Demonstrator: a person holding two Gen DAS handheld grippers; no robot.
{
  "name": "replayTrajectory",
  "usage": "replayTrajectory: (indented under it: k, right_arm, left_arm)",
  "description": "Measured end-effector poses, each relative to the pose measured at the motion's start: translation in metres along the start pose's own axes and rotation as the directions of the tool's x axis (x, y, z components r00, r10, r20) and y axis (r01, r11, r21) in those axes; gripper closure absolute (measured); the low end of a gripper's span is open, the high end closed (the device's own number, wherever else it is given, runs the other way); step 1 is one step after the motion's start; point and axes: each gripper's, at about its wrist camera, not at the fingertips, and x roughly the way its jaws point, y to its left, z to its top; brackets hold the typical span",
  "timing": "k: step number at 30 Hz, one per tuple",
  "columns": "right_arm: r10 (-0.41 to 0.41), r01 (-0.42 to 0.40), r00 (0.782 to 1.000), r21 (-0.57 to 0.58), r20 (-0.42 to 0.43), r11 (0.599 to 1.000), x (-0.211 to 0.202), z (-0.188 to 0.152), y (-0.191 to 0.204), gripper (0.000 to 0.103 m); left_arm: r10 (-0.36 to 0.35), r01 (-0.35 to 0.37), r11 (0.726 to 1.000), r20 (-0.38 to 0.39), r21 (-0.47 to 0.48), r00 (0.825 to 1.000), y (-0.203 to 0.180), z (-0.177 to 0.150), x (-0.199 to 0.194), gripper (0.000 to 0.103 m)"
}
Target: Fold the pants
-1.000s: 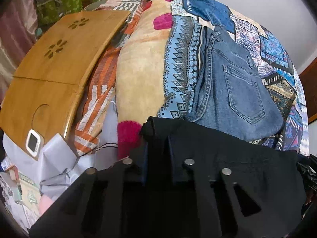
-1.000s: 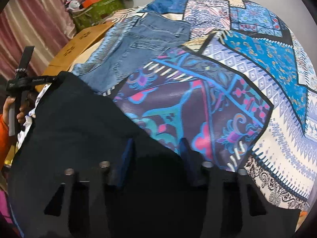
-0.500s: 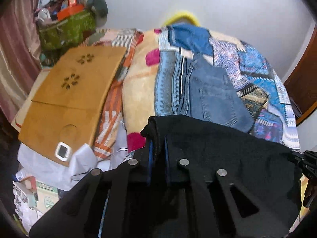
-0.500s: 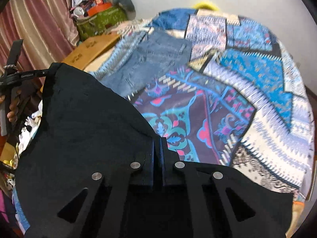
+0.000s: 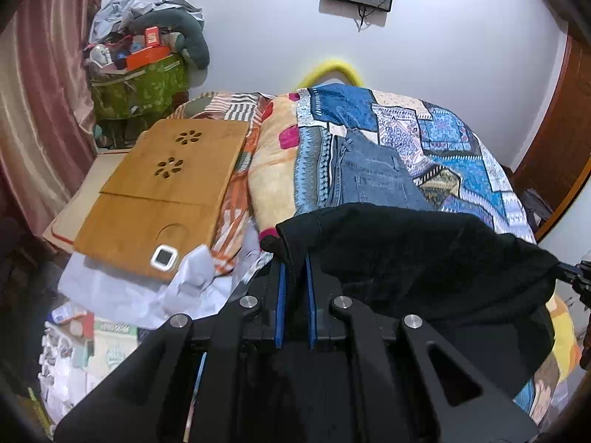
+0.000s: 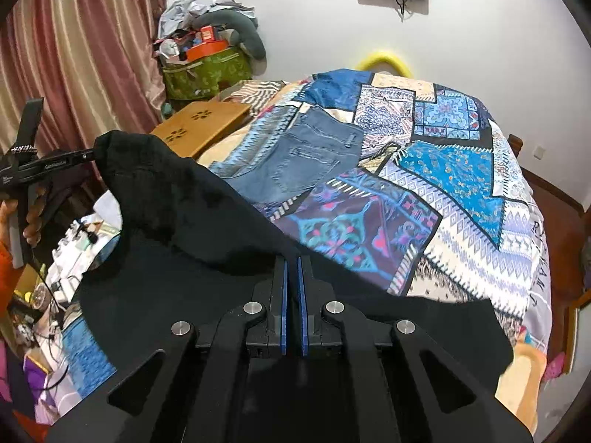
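Note:
Black pants [image 5: 424, 251] hang stretched between my two grippers, lifted above the near edge of the bed. My left gripper [image 5: 293, 258] is shut on one top corner of the black pants. My right gripper [image 6: 291, 262] is shut on the other top edge of the black pants [image 6: 177, 214]. In the right wrist view the left gripper [image 6: 90, 155] shows at the far left, pinching the cloth. The right gripper's tip [image 5: 565, 269] shows at the right edge of the left wrist view.
Folded blue jeans [image 6: 299, 158] lie on the patchwork bedspread [image 6: 461, 170]. A wooden lap tray [image 5: 166, 188] lies on the bed's left side. A green bag with clutter [image 5: 140, 88] and curtains [image 6: 74, 55] stand at the left. A door [image 5: 557, 147] is at the right.
Both grippers have risen and pulled back with the black pants, so the bed looks farther away and the wall and screen have come into view.

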Motion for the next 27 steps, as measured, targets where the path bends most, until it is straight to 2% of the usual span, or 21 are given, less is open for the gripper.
replayTrajectory:
  k: [5,11,15,17,21,24,27]
  right_arm:
    - [0.015,-0.015,1.0,0.017,0.004,1.0,-0.011,-0.026,0.017,0.099]
    - [0.031,-0.031,0.999,0.007,-0.016,0.999,-0.016,-0.058,0.037,0.099]
    - [0.03,-0.03,0.999,0.006,-0.035,1.0,-0.014,-0.078,0.048,0.099]
    - [0.032,-0.031,0.998,0.02,-0.045,0.999,-0.008,-0.086,0.049,0.099]
    - [0.048,-0.044,0.997,0.061,-0.062,0.997,0.0,-0.101,0.052,0.099]
    - [0.053,-0.047,0.996,0.082,-0.07,0.996,0.003,-0.11,0.052,0.099]
    - [0.053,-0.047,0.996,0.082,-0.072,0.996,0.0,-0.113,0.054,0.097]
  left_arm:
    - [0.005,-0.005,1.0,-0.01,-0.01,1.0,0.012,-0.031,-0.024,0.096]
    - [0.01,-0.012,0.999,-0.045,-0.049,0.999,0.028,-0.073,-0.035,0.097]
    - [0.022,-0.027,0.998,-0.083,-0.059,0.996,0.03,-0.105,-0.032,0.097]
    - [0.033,-0.041,0.997,-0.11,-0.066,0.993,0.032,-0.122,-0.028,0.101]
    - [0.027,-0.052,0.989,-0.18,-0.136,0.983,0.043,-0.152,-0.014,0.102]
    - [0.03,-0.066,0.985,-0.217,-0.161,0.976,0.048,-0.165,-0.008,0.102]
    - [0.074,-0.105,0.984,-0.212,-0.141,0.974,0.05,-0.165,-0.014,0.102]
